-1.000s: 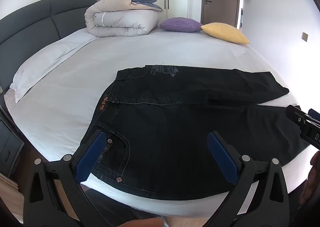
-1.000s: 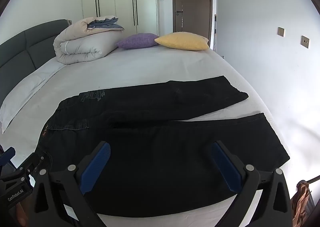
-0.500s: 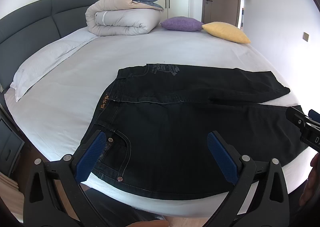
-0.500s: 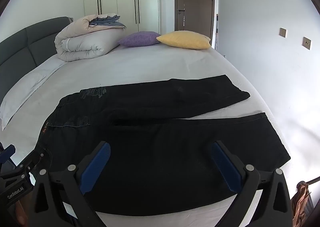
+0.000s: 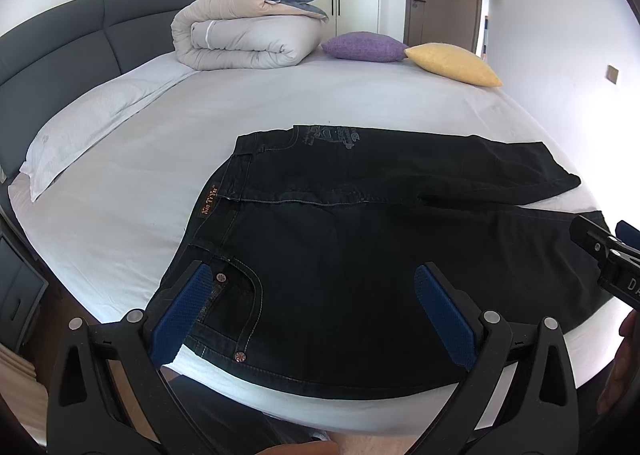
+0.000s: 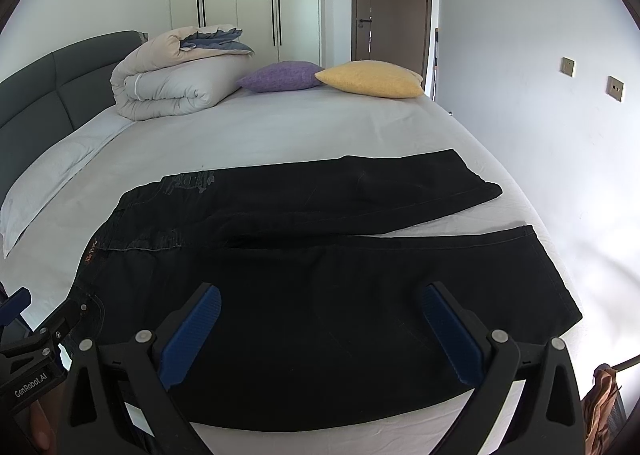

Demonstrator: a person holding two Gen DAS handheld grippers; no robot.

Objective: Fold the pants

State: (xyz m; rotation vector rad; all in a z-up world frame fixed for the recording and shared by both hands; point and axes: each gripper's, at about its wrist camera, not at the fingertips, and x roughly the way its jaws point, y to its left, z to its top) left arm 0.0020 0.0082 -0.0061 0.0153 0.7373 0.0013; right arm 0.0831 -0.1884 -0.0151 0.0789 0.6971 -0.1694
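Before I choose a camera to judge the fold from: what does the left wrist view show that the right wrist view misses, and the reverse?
Only the left wrist view shows the copper-riveted front pocket clearly and the right tongs at its edge. Only the right wrist view shows the near leg's hem, two brass wall switch plates and the left tongs. Both show the black denim pants spread flat on the white-sheeted bed, legs apart, and open tongs holding nothing.
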